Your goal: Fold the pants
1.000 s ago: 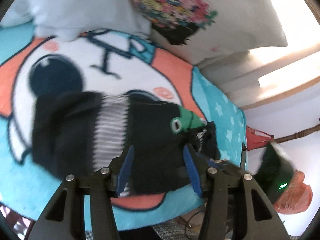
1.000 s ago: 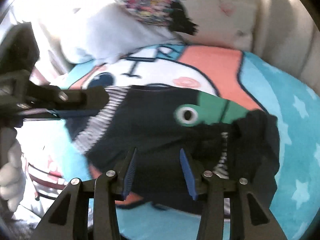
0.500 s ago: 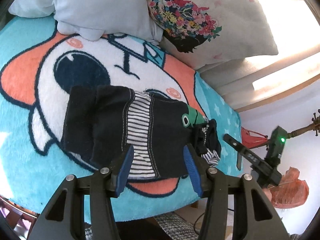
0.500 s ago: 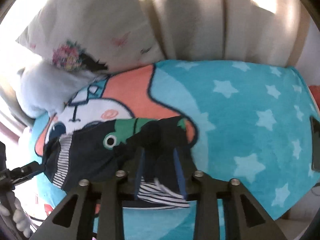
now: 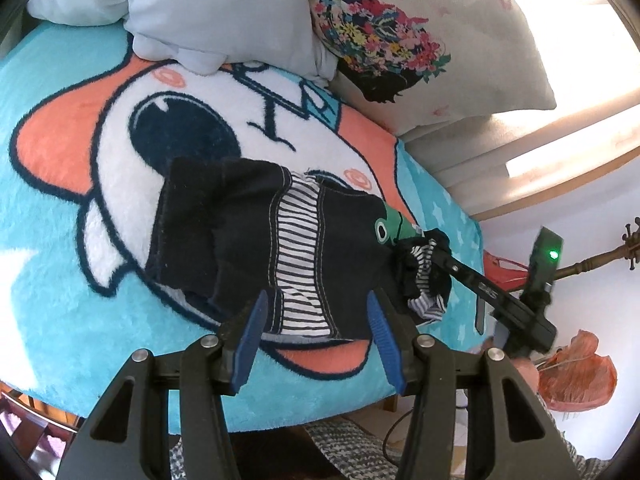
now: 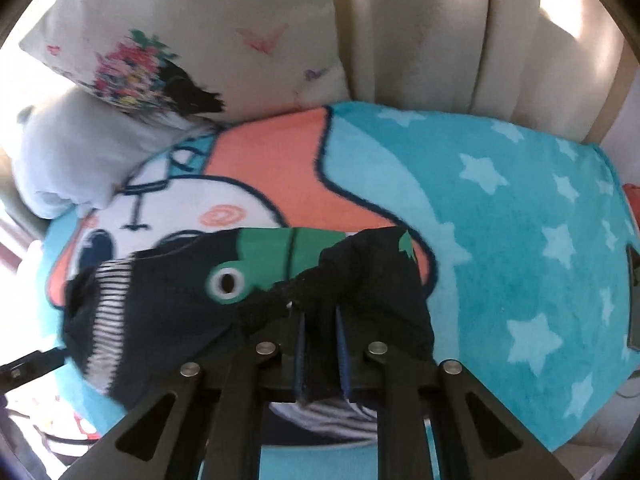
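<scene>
Small dark navy pants (image 5: 248, 240) with striped panels and a green frog patch lie folded on a cartoon blanket (image 5: 60, 312). My left gripper (image 5: 316, 320) is open and empty, above the pants' near edge. My right gripper (image 6: 320, 320) is shut on the bunched waist end of the pants (image 6: 372, 276) and lifts it off the blanket. It also shows in the left wrist view (image 5: 428, 260) at the pants' right end.
A pale blue pillow (image 5: 200, 12) and a floral pillow (image 5: 420, 32) lie at the blanket's far edge. A cream cushioned back (image 6: 480, 48) rises behind. The blanket's near edge drops to a grey rug (image 5: 340, 452). An orange object (image 5: 576, 372) sits at right.
My right gripper has closed on the pants' waist end and raised it. My left gripper has drawn back from the pants and stays open.
</scene>
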Tool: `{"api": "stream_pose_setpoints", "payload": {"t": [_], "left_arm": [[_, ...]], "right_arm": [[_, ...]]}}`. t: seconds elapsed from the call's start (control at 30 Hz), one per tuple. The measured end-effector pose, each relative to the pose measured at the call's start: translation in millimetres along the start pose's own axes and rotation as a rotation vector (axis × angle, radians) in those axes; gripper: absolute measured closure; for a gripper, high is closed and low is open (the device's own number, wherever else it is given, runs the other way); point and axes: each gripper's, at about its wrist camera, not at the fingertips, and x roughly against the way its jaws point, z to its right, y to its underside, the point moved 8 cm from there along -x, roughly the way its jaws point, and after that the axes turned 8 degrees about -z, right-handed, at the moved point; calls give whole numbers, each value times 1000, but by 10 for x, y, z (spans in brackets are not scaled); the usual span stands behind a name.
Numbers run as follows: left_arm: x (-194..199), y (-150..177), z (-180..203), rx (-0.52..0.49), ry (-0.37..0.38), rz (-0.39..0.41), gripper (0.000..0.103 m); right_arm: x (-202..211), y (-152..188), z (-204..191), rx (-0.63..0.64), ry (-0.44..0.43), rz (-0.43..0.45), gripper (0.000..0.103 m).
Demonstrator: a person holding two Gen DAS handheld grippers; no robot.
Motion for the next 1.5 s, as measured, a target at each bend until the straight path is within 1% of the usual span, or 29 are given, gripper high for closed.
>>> {"api": "stream_pose_setpoints", "payload": {"t": [0.13,0.17,0.3,0.33,0.4,0.43,0.47,0.53,0.57,0.63,0.67,0.7,0.73,0.77,0.83,0.9,0.97,1.0,1.03,1.07,1.1,1.13,1.2,1.23,1.27,1.37,1.43,1.47,1.5], "left_arm": [[-35,-19,24,0,17,-13,52],[-55,-19,37,0,20,-19,52],[-105,0,87,-13,19,-39,52],[-104,6,97,-16,18,-40,52],[-94,19,99,-22,15,-42,52],[-87,18,89,-19,15,-42,52],[-83,14,86,-16,16,-41,52],[-66,-5,65,-7,17,-37,52],[-64,-11,60,-5,18,-36,52],[-68,-21,58,0,24,-38,52],[-73,-21,66,-1,24,-38,52],[-74,-18,73,-6,22,-40,52],[-74,-17,78,-8,20,-41,52],[-72,-17,79,-10,19,-41,52],[-64,-26,67,-8,17,-40,52],[-70,-36,47,2,19,-42,52],[-87,-42,24,12,22,-47,52],[-100,-43,19,16,27,-51,52],[-110,-43,21,16,29,-56,52],[-115,-45,26,15,28,-57,52],[-115,-44,36,8,25,-57,52],[-110,-47,51,1,22,-55,52],[-114,-65,93,-10,23,-53,52],[-121,-82,128,-18,28,-54,52],[-126,-91,155,-24,33,-57,52],[-206,-146,361,-55,63,-75,52],[-274,-194,520,-78,76,-95,52],[-325,-222,630,-96,83,-108,52],[-397,-256,779,-119,90,-121,52]], "right_arm": [[76,78,-253,27,-104,-18,89],[19,109,-317,44,-103,-33,89],[-354,220,-385,91,-60,-111,87],[-391,215,-350,95,-30,-107,85],[-310,201,-340,105,12,-73,77],[-231,200,-359,130,42,-48,62],[-158,204,-398,168,80,-21,41],[-53,215,-464,248,152,35,24],[-56,216,-475,269,178,44,22],[-175,225,-444,287,238,24,22],[-233,224,-408,282,259,12,28],[-287,227,-365,269,265,3,42],[-330,231,-323,247,247,-11,80],[-344,239,-271,204,216,-31,82],[-253,207,-238,139,152,-21,84],[-189,163,-305,117,88,-21,85],[-210,144,-409,124,58,-29,84],[-249,145,-453,129,47,-37,81],[-334,148,-499,134,20,-58,74],[-415,154,-524,138,-5,-80,59],[-470,155,-538,139,-26,-95,55],[-456,150,-547,136,-31,-92,54],[-260,150,-553,125,-65,-71,48],[-144,163,-556,120,-92,-56,41],[19,177,-523,110,-119,-34,37],[368,186,-277,42,-160,22,37],[469,205,-34,-35,-177,39,38],[477,215,56,-61,-172,41,51],[468,234,147,-82,-161,40,62]]}}
